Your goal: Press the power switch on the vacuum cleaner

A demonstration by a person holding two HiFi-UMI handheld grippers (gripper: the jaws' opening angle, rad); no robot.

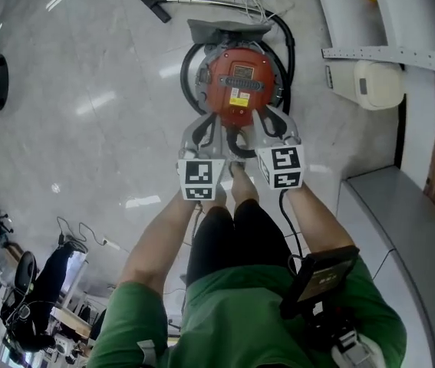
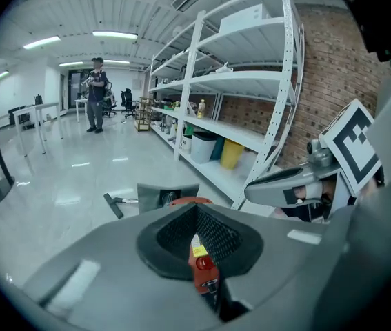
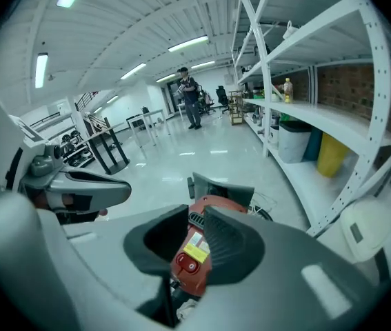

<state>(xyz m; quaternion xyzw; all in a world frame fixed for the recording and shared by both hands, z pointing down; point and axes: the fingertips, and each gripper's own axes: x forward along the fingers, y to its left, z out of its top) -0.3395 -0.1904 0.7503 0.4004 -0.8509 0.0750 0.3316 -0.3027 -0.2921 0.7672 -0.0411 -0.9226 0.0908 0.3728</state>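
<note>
Approach is the step in hand, as we judge it: neither gripper touches the vacuum (image 1: 238,83), which sits on the floor (image 1: 87,90) at upper centre of the head view, its red body ringed by a black hose.

We hold the left gripper (image 1: 204,135) and the right gripper (image 1: 272,127) side by side just below the vacuum in that frame, both pointing at its near edge.

In the left gripper view the jaws stand together at the tips. Only a thin slit lower down shows a strip of red body.

In the right gripper view the jaws stand a little apart with nothing clamped. Through that gap at lower centre we see the yellow label (image 3: 196,252) and, just under it, the round red switch (image 3: 185,265).

We judge the right gripper the better placed, since the switch lies straight along its line. The next move calls for lowering one gripper's tip onto the switch and pushing squarely down. With the jaws apart, the switch could slip into the gap instead of meeting a pad, so closing them first, or leading with one pad, looks wiser to us. The canister may roll under an off-centre push.

The nozzle (image 1: 153,6) lies well apart at the upper left and plays no part.
</note>
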